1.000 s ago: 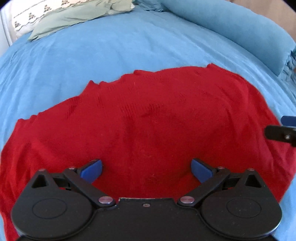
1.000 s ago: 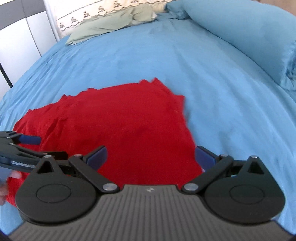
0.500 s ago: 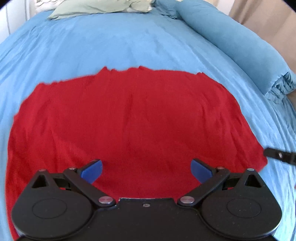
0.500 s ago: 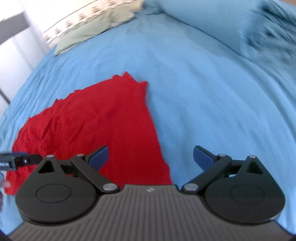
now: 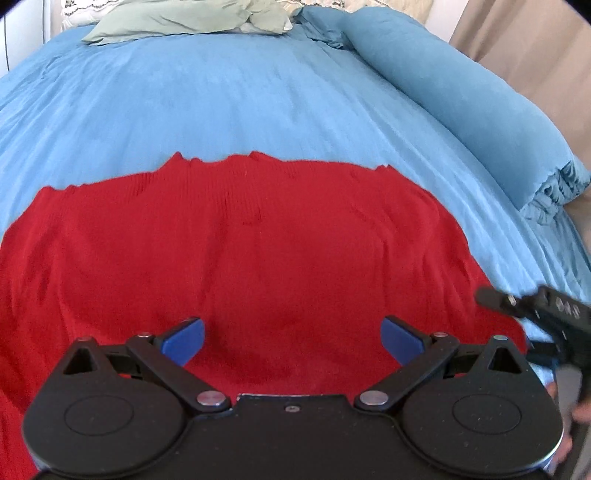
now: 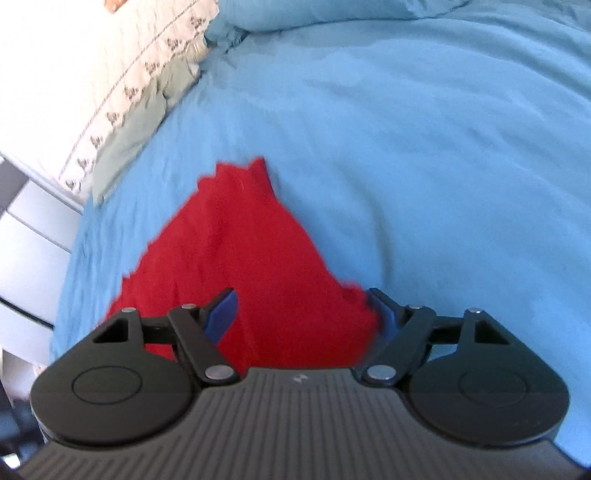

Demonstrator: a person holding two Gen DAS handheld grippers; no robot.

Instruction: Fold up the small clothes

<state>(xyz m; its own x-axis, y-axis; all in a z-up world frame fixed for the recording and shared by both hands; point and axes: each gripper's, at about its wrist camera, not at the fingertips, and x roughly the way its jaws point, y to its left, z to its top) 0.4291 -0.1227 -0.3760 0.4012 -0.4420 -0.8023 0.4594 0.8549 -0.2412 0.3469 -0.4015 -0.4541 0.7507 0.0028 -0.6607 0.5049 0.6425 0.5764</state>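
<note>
A red knit garment [image 5: 258,258] lies spread flat on a bed covered in a blue duvet [image 5: 240,103], with a green cloth [image 5: 177,18] bunched at the far end. My left gripper [image 5: 292,341] hovers over the garment's near middle, jaws wide apart and empty. My right gripper [image 6: 301,314] has its jaws spread around the garment's near right corner, not yet pinching it.

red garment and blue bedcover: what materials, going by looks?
Red garment: looks like a fine knit, matte; faint vertical ribbing shows and the far edge is wavy. Probably cotton or acrylic, hard to tell which.
Blue bedcover: seems a soft woven cotton-type fabric, matte, with shallow creases and no sheen.
</note>
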